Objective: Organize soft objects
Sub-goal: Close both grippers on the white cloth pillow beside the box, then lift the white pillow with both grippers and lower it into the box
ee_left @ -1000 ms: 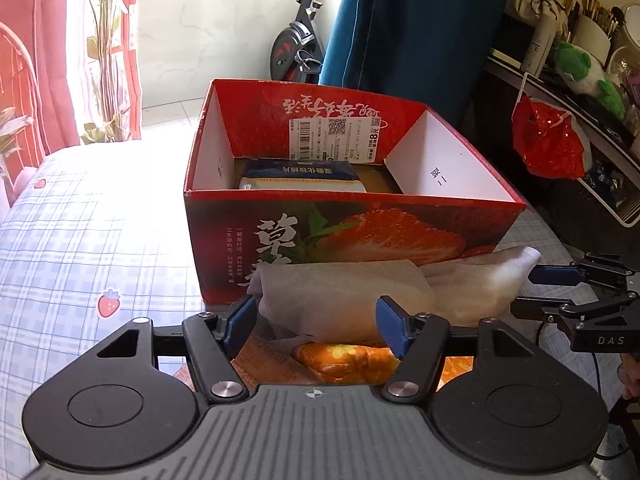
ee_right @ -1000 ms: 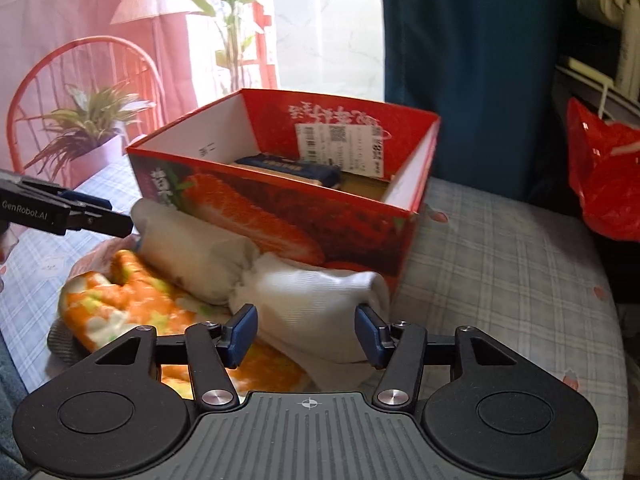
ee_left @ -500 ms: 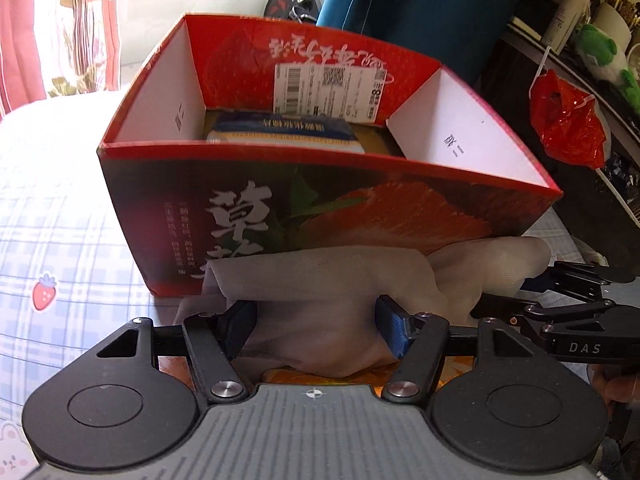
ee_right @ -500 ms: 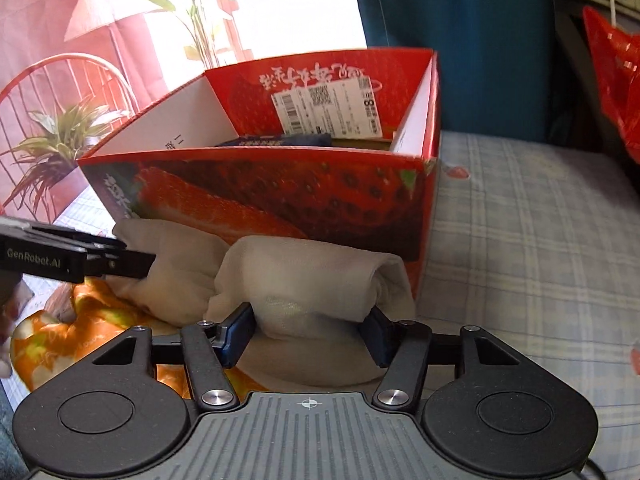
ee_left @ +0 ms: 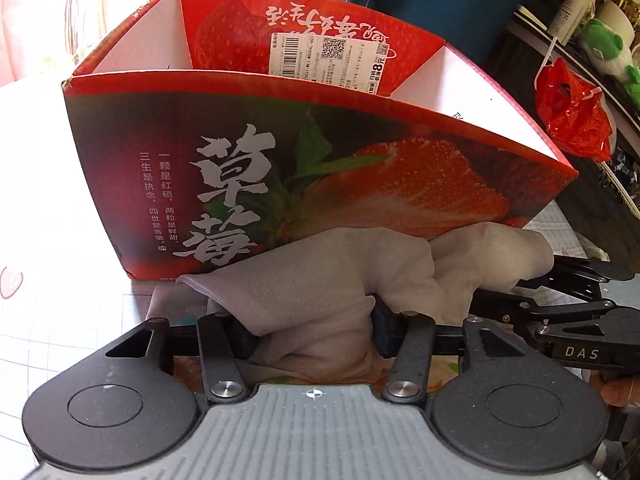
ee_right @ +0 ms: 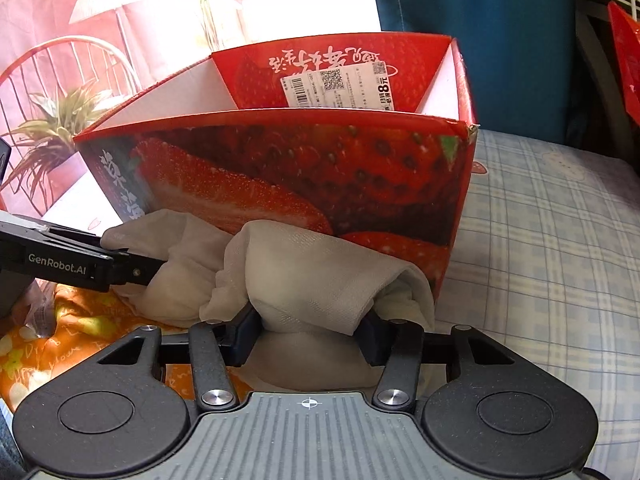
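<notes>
1. Bunched pale grey cloth [ee_left: 320, 280] lying against the foot of the red strawberry box [ee_left: 280, 168], on top of an orange flowered fabric [ee_right: 52, 344], all on a checked bedsheet [ee_right: 552, 248].
2. Left end of the cloth caught between the fingers of the left gripper [ee_left: 310, 330]; right end bulging up between the fingers of the right gripper [ee_right: 308, 334].
3. Left gripper: about half spread, jaws just drawn closer, dark blue pads [ee_left: 382, 330] pressed into the cloth on both sides, pinching a fold.
4. Right gripper: likewise about half spread, jaws just narrowed, pads [ee_right: 240, 338] squeezing the cloth so that it puckers between them.
5. Cloth spanning from one gripper to the other, touching the box's front wall; lifted off the flowered fabric or not, cannot tell.
6. Box open at the top, white label [ee_left: 328, 60] stuck on its far inner wall.
</notes>
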A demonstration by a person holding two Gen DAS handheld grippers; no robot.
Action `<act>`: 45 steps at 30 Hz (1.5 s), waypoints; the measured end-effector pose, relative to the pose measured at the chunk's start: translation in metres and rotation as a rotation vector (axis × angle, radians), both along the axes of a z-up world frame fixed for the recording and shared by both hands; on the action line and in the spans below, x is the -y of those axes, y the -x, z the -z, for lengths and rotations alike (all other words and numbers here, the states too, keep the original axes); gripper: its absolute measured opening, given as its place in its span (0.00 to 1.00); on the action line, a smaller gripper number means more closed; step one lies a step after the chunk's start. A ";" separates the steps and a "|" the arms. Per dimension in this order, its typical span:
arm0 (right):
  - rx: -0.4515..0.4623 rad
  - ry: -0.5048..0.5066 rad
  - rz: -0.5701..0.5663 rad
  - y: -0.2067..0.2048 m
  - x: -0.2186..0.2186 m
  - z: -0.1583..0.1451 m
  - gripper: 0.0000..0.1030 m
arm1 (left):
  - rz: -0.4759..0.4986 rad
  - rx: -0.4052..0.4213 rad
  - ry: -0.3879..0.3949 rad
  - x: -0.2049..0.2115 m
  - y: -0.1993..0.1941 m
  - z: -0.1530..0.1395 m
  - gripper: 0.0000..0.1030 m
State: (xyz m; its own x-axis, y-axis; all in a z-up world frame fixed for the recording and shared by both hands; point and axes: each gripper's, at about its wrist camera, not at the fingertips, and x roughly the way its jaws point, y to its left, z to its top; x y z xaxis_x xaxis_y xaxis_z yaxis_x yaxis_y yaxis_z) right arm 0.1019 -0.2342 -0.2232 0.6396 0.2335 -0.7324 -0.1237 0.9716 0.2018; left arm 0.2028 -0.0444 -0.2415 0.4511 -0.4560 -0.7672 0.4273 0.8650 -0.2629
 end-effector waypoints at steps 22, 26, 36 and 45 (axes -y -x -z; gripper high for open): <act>0.088 -0.017 0.034 0.027 0.006 -0.057 0.16 | 0.053 0.221 -0.021 -0.006 0.058 -0.076 0.19; 0.132 -0.017 0.023 0.035 0.002 -0.081 0.16 | 0.034 0.266 -0.013 -0.011 0.068 -0.095 0.19; 0.256 -0.009 -0.001 0.040 -0.006 -0.148 0.16 | -0.006 0.433 0.041 -0.022 0.085 -0.158 0.19; 0.394 0.009 -0.018 0.010 -0.005 -0.203 0.16 | -0.042 0.582 0.062 -0.020 0.074 -0.205 0.19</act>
State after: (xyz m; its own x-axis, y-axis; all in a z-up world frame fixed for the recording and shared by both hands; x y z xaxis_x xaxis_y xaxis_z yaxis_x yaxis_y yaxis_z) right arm 0.0917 -0.2294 -0.0204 0.8682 0.2417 -0.4334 -0.2067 0.9701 0.1270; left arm 0.1288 -0.0248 -0.0364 0.8086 -0.4647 -0.3608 0.4823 0.8748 -0.0458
